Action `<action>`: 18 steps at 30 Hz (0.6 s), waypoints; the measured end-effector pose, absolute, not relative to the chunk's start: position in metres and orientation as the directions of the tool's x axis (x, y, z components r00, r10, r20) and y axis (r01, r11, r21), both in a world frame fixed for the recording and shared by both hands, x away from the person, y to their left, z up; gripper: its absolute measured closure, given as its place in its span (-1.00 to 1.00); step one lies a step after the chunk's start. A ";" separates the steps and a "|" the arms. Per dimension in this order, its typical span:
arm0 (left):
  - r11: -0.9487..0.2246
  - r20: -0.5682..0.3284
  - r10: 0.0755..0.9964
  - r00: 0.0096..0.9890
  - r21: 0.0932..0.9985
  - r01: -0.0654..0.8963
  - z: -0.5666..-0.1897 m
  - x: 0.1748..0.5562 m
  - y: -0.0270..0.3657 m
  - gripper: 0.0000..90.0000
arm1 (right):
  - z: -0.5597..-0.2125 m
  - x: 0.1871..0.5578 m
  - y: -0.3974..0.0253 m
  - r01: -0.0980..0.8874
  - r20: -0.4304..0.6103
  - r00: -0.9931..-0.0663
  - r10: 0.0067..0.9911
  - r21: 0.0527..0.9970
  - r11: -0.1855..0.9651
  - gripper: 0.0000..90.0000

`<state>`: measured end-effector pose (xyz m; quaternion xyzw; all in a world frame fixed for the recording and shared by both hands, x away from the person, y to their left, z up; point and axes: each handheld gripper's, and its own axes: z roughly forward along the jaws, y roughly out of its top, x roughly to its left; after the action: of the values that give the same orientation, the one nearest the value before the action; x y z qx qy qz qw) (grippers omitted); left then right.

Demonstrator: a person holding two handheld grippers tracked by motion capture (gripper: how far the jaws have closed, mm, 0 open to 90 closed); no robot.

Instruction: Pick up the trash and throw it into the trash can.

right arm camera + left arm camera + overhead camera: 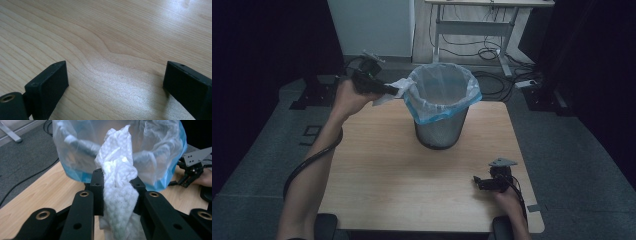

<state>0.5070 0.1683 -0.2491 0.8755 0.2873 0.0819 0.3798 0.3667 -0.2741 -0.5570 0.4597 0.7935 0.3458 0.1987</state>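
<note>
The left gripper (388,90) is pinching a crumpled white paper towel (117,182) tight between its fingers, holding it up right at the far-left rim of the wire-mesh waste bin (441,131). The bin is sitting in the far middle of the desk (402,175), lined with a translucent blue-edged bag (472,92) folded over its top, so the towel is looking like it's headed inside; it isn't over the opening yet, just touching or beside the bag's edge. Meanwhile the right gripper (480,182) is resting low at the near right of the desk, fingers spread wide with nothing between them, probably parked out of the way.
</note>
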 end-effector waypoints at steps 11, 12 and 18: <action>-0.544 -0.071 0.558 0.827 0.721 0.429 -0.240 0.523 0.135 0.59 | -0.557 0.367 -0.274 0.593 0.003 -0.500 0.866 0.729 0.340 -0.90; -0.544 -0.070 0.558 0.827 0.722 0.427 -0.240 0.524 0.132 0.59 | -0.557 0.367 -0.274 0.594 0.003 -0.502 0.865 0.728 0.342 -0.91; -0.542 -0.068 0.559 0.826 0.724 0.426 -0.242 0.533 0.117 0.59 | -0.557 0.367 -0.273 0.594 0.005 -0.503 0.864 0.728 0.342 -0.92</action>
<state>0.5333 0.1167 -0.2416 0.8739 0.2820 0.0861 0.3865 0.3671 -0.2733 -0.5571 0.4584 0.7955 0.3447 0.1957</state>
